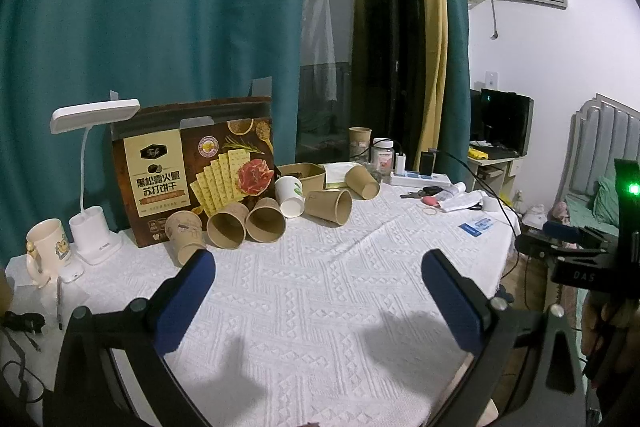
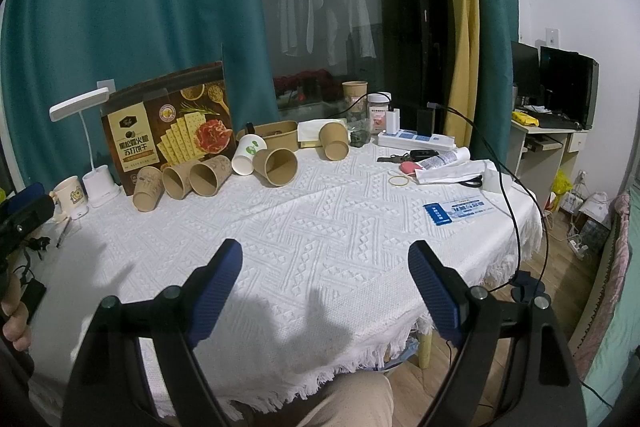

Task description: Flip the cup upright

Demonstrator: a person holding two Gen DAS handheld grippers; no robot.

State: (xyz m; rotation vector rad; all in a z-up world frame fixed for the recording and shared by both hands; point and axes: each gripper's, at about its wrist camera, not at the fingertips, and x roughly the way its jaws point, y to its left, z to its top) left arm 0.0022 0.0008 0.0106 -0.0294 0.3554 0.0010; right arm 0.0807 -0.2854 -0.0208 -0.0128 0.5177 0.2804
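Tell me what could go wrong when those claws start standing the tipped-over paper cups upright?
1. The brown cups lie packed side by side, touching; a wide-open right claw could nudge a neighbour and set it rolling.
2. The cracker box stands right behind them and might get knocked over.
3. A black cable drapes across the table's right side and could snag an arm.

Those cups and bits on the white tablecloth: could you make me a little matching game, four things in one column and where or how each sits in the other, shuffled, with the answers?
Things:
1. white paper cup
2. cracker box
3. rubber band
4. desk lamp

Descriptions:
A. lying flat on the tablecloth, right of the cups
B. on its side among brown cups
C. standing against the teal curtain
D. upright at the table's far left, beside a mug

Pairs: 1-B, 2-C, 3-A, 4-D
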